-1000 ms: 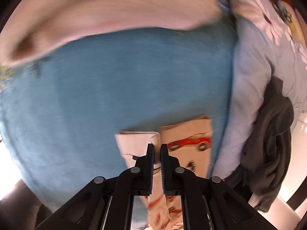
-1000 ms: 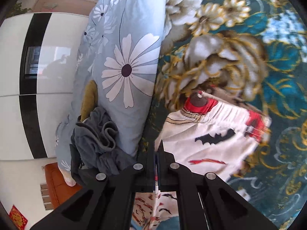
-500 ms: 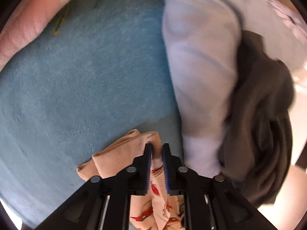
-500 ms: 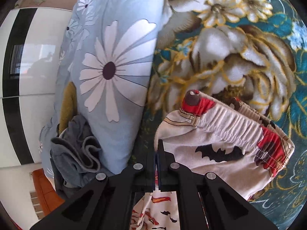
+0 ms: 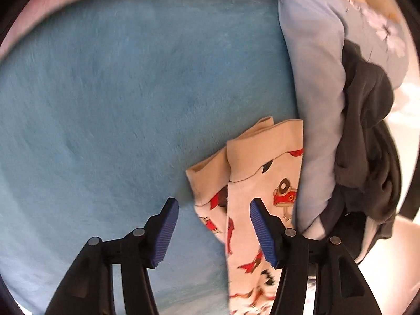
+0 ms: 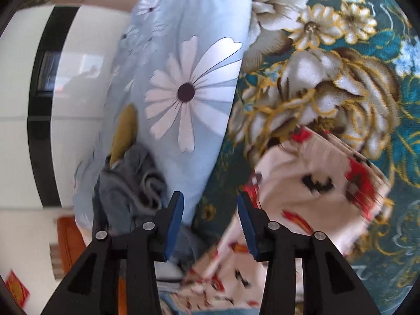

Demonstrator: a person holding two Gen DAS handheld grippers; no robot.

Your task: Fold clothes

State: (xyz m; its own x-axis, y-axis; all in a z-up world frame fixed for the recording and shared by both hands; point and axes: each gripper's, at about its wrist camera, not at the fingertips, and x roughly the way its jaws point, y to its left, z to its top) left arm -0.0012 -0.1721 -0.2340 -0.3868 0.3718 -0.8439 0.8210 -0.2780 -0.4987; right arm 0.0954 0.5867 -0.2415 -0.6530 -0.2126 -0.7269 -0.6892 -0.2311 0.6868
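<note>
We note the left hand-held gripper (image 5: 214,232) with its jaws apart; they have just been opening, and the blue pads (image 5: 168,229) press on nothing. The printed trousers (image 5: 252,183), cream with red cars and black bats, lie on the blue blanket (image 5: 118,99). Their cuffed leg ends sit folded one over the other, right against the pale blue flowered pillow (image 5: 315,92). One strip of the trousers runs between the left jaws near the right-side pad; we cannot tell whether it touches that pad.

On the far side of the pillow from the trousers, a dark grey garment (image 5: 367,136) lies bunched.

In the right wrist view the right hand-held gripper (image 6: 210,223) also stands with jaws apart, just opened, nothing clamped. The waistband end of the printed trousers (image 6: 315,183) rests on the teal flowered bedspread (image 6: 328,78), just beside the flowered pillow (image 6: 189,92); the cloth is blurred here. The grey garment (image 6: 131,183) lies against the pillow's other side, toward a white and black wardrobe (image 6: 39,105)
</note>
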